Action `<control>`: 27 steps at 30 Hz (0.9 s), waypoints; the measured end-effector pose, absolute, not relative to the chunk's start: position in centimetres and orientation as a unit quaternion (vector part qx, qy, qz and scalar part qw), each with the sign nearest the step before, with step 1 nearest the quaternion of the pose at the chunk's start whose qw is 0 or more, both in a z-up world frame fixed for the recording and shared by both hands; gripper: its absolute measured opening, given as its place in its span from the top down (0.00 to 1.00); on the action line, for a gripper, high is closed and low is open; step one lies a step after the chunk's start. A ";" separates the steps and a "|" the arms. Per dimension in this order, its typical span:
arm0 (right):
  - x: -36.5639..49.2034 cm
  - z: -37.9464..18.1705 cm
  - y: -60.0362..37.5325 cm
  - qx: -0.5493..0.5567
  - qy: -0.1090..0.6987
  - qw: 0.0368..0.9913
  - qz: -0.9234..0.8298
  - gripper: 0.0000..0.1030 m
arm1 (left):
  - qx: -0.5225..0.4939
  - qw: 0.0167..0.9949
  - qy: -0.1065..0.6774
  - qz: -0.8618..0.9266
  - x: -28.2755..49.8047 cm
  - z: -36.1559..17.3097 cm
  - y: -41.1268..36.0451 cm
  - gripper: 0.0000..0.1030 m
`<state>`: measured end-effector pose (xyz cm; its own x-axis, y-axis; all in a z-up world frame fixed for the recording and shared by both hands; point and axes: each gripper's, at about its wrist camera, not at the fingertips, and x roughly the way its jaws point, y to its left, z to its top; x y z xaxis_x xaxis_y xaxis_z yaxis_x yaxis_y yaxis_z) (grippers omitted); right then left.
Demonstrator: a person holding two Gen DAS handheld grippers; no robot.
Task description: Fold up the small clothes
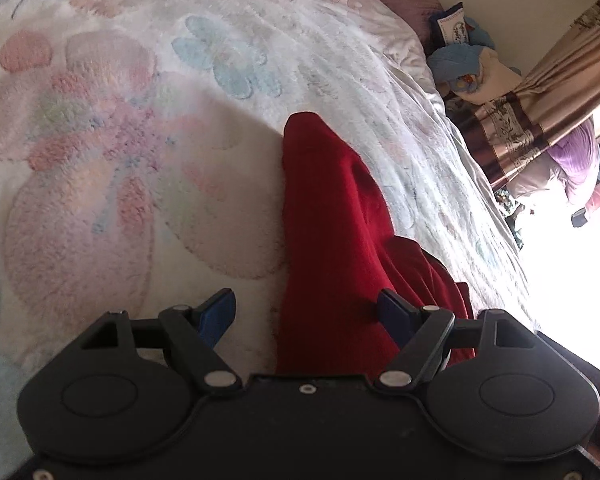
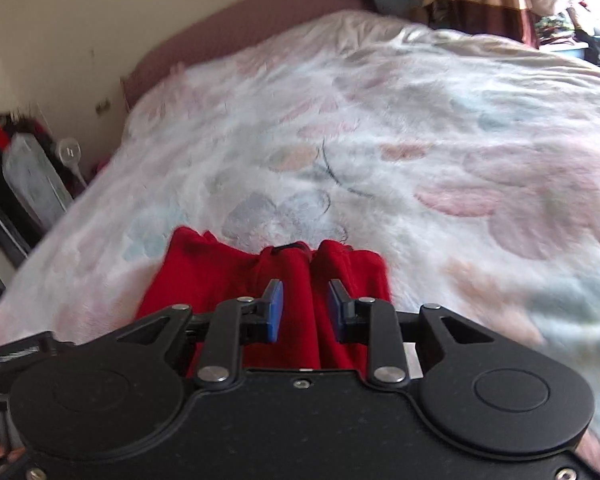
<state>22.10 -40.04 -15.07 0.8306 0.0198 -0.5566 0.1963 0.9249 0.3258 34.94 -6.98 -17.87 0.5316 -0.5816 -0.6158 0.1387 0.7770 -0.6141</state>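
The red garment (image 1: 332,216) lies bunched on the flowered blanket (image 1: 120,140) of the bed. The left claw (image 1: 306,312) tilts downward above it, jaws spread wide, gripping nothing. The right claw (image 2: 305,308) also angles down over the cloth (image 2: 260,276), jaws partly apart, blue pads (image 2: 275,312) clear of the fabric.

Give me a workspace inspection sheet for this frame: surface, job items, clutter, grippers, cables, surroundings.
Surface: floral blanket covering a bed, rumpled.
Job's things: red garment lying bunched on the blanket; folds visible, not flat.
Clutter: nothing seen on the blanket apart from the garment.
Grippers: left gripper open wide over the garment; right gripper part open, garment beneath, pads not pressing on it.
Cables: nothing seen.
Surroundings: curtain, pillows at the bed's far end, wall.
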 end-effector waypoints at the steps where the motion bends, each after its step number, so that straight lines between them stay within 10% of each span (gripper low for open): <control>1: 22.9 -15.5 -40.0 0.185 0.294 0.936 -0.049 0.75 | -0.260 0.835 0.434 -0.218 35.1 -18.1 -7.0 0.24; 13: 21.0 -14.4 -38.8 0.148 0.237 0.956 -0.089 1.00 | -0.281 0.824 0.424 -0.249 34.3 -17.4 -7.0 0.22; 27: 15.4 -15.2 -41.5 0.214 0.274 0.935 -0.072 0.76 | -0.221 0.821 0.448 -0.278 30.1 -15.8 -6.0 0.21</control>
